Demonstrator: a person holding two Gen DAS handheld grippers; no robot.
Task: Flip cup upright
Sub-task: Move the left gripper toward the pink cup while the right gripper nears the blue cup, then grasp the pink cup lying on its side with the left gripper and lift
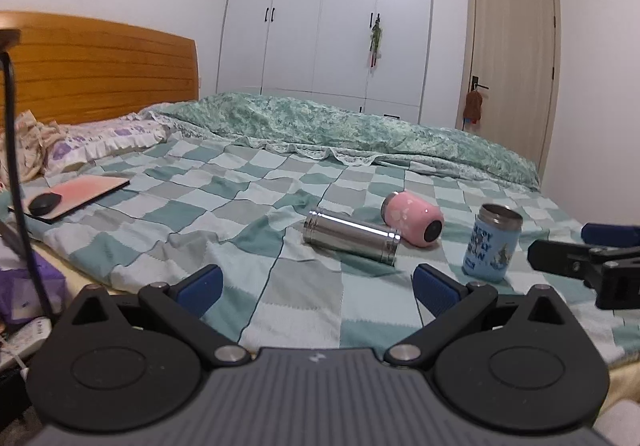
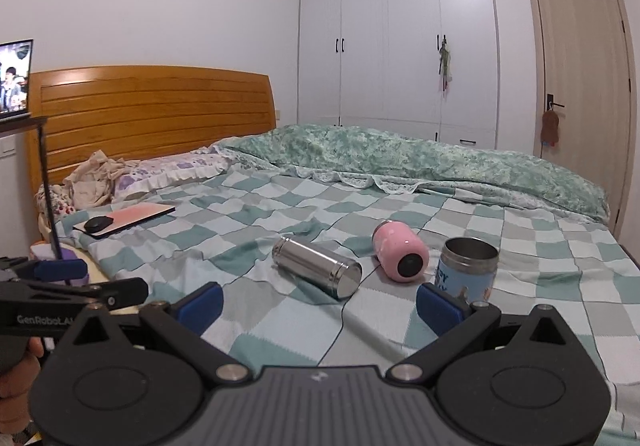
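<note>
A silver steel cup (image 1: 351, 236) (image 2: 316, 267) lies on its side on the checked bedspread. A pink cup (image 1: 414, 219) (image 2: 400, 250) lies on its side just right of it, base toward me. A blue printed cup (image 1: 492, 244) (image 2: 468, 272) stands upright, mouth up, further right. My left gripper (image 1: 318, 286) is open and empty, short of the silver cup. My right gripper (image 2: 320, 304) is open and empty, its right finger (image 2: 442, 308) close in front of the blue cup. Each gripper shows at the edge of the other's view.
The checked bedspread (image 1: 240, 213) covers the bed. A folded green quilt (image 1: 340, 125) lies along the far side. A pink tablet with a black mouse (image 1: 68, 197) lies far left near the pillows (image 1: 100, 137). A wooden headboard, wardrobe and door stand behind.
</note>
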